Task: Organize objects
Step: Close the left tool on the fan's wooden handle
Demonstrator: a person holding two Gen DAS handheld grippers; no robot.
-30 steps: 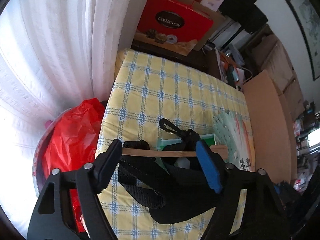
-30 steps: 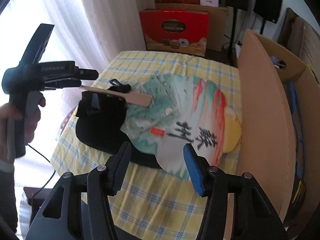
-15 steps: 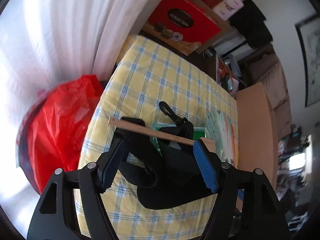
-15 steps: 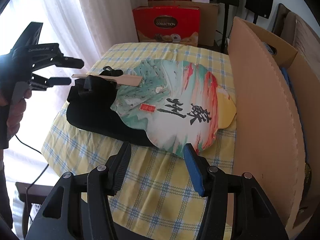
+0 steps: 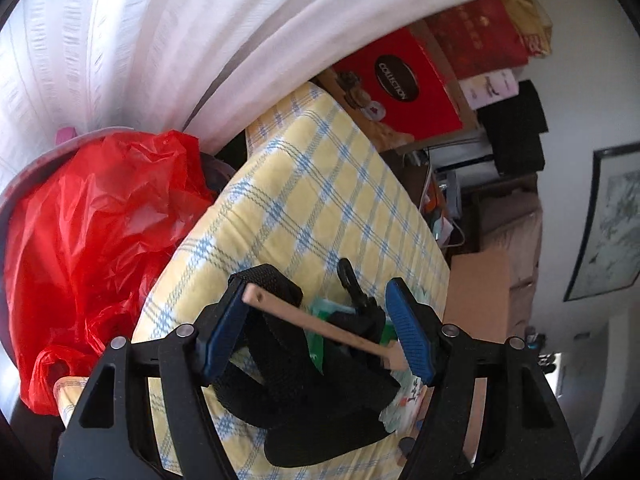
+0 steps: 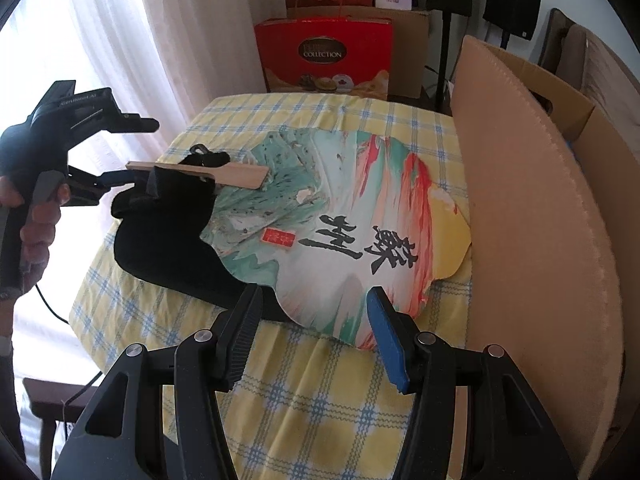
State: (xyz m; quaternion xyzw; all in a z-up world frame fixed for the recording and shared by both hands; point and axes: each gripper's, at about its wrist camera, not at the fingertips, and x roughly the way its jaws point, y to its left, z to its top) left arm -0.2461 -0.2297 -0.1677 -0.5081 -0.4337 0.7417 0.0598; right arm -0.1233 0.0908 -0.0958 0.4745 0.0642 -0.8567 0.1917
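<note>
A painted paper fan (image 6: 360,232) with black lettering lies on the checked tablecloth (image 6: 312,420), partly over a black strap bag (image 6: 160,232). Its wooden handle (image 6: 224,174) sticks out to the left above the bag. My left gripper (image 6: 142,151) is open, with the tip of the handle between its jaws and no pad pressing on it. In the left wrist view the handle (image 5: 320,324) crosses slantwise between the fingers of the left gripper (image 5: 315,285), above the bag (image 5: 320,420). My right gripper (image 6: 314,292) hangs open over the fan's near edge, holding nothing.
A tall cardboard box (image 6: 540,220) walls off the table's right side. A red gift box (image 6: 324,56) stands behind the table. A red plastic bag (image 5: 92,232) sits in a bin at the table's left, below white curtains. A green packet (image 5: 320,306) peeks from under the bag.
My left gripper has rolled and dropped toward the table, so the handle now slants between its jaws. The right gripper has stayed almost still.
</note>
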